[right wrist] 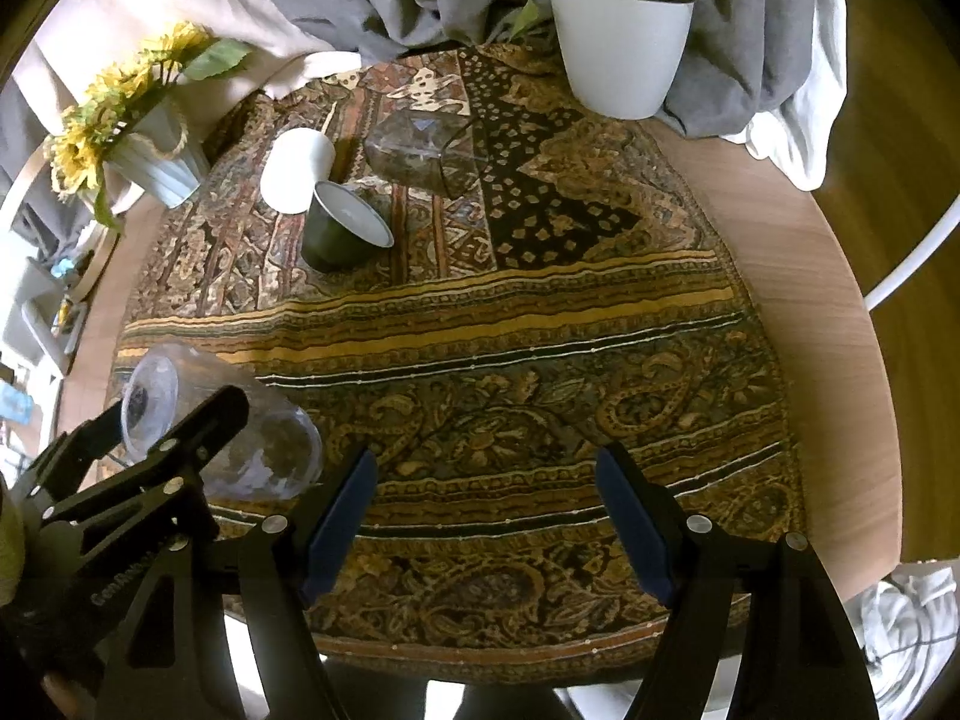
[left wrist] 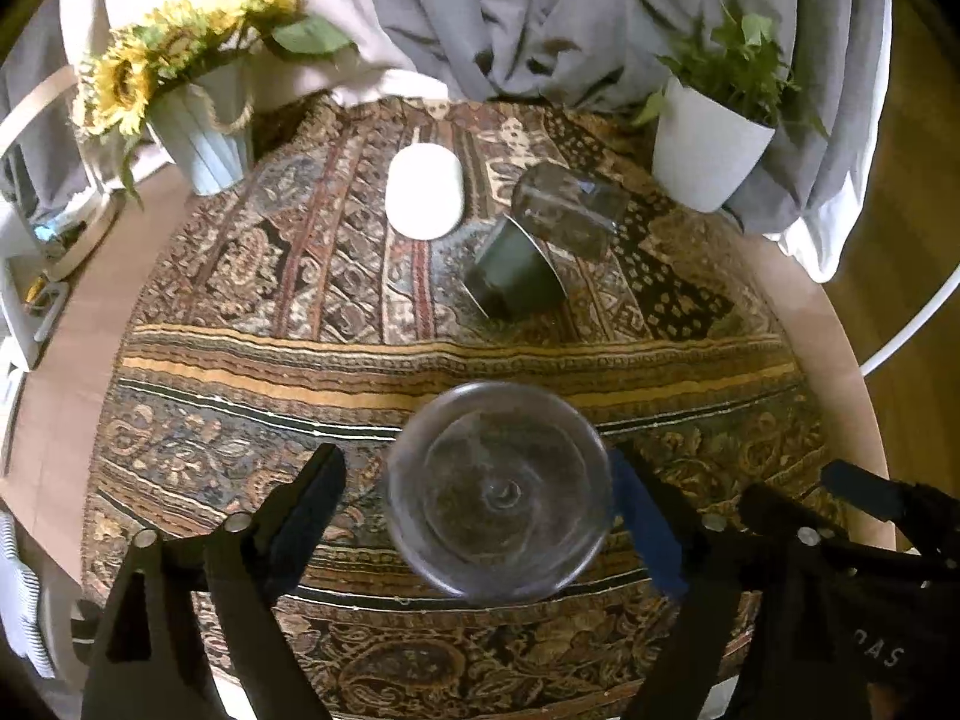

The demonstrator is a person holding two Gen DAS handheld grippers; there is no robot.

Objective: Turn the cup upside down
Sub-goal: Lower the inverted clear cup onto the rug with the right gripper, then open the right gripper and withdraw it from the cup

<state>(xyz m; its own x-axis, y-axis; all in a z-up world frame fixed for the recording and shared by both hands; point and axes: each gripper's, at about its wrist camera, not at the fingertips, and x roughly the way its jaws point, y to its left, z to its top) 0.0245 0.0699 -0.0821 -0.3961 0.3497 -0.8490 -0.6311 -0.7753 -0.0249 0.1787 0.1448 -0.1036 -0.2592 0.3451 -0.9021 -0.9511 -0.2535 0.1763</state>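
Observation:
A clear glass cup (left wrist: 498,492) lies on its side between the fingers of my left gripper (left wrist: 480,510), its base facing the camera. The left finger stands a little apart from the glass; the right pad (left wrist: 642,516) touches its rim. In the right wrist view the same cup (right wrist: 228,426) lies on the patterned cloth (right wrist: 540,324) at the left, with the left gripper (right wrist: 174,438) around it. My right gripper (right wrist: 486,516) is open and empty above the cloth's near part.
Farther back lie a dark green cup (left wrist: 516,270) on its side, a clear square glass (left wrist: 570,210) and a white cup (left wrist: 425,189). A sunflower vase (left wrist: 198,126) stands back left, a white plant pot (left wrist: 708,144) back right. The round wooden table edge (right wrist: 840,360) curves right.

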